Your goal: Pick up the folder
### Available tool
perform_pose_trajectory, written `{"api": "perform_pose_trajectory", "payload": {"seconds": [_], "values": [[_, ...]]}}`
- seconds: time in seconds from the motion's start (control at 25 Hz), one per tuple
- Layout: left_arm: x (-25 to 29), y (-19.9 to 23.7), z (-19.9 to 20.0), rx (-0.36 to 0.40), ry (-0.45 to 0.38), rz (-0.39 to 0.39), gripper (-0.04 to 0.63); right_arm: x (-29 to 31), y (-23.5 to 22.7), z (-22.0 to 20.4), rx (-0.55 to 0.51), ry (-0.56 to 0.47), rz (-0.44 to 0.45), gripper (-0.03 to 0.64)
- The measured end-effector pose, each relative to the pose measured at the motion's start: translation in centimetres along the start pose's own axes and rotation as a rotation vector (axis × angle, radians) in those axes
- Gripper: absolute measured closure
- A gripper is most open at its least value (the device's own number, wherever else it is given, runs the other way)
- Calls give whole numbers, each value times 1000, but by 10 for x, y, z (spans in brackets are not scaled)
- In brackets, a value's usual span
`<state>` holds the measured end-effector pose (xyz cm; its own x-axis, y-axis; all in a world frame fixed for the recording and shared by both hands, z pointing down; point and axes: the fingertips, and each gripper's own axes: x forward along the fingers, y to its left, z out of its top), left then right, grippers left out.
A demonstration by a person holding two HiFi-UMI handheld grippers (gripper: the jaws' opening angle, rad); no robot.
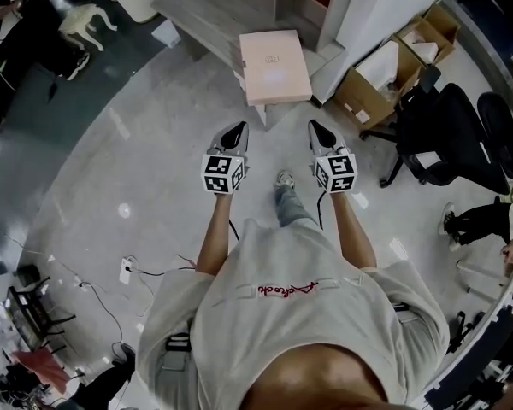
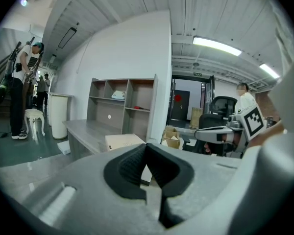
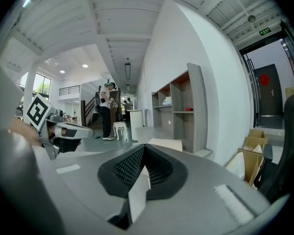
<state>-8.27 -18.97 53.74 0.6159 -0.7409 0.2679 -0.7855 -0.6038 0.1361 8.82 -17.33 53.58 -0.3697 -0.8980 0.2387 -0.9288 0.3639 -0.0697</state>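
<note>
A pale pink folder [image 1: 274,65] lies flat on the near end of a grey desk [image 1: 201,11], overhanging its edge. It also shows in the left gripper view as a beige slab [image 2: 123,141] and in the right gripper view [image 3: 164,144]. My left gripper [image 1: 238,126] and right gripper [image 1: 315,126] are held side by side over the floor, short of the folder and pointing toward it. Both are shut with nothing between the pads. Neither touches the folder.
Open cardboard boxes [image 1: 385,75] stand right of the desk beside a white partition. A black office chair [image 1: 449,135] is at the right. A shelf unit [image 2: 120,104] stands behind the desk. People and a white stool [image 2: 33,116] are far left. Cables [image 1: 154,272] lie on the floor behind me.
</note>
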Motion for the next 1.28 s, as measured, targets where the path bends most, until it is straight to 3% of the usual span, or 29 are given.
{"api": "perform_pose_trajectory", "payload": {"seconds": [0.56,1.28], "values": [[106,42,44,-13,2,45,597,99,-72,35,0,11,51,610],[182,71,59,-11,35,69,597,173,-123,46,25,13,89,609]]}}
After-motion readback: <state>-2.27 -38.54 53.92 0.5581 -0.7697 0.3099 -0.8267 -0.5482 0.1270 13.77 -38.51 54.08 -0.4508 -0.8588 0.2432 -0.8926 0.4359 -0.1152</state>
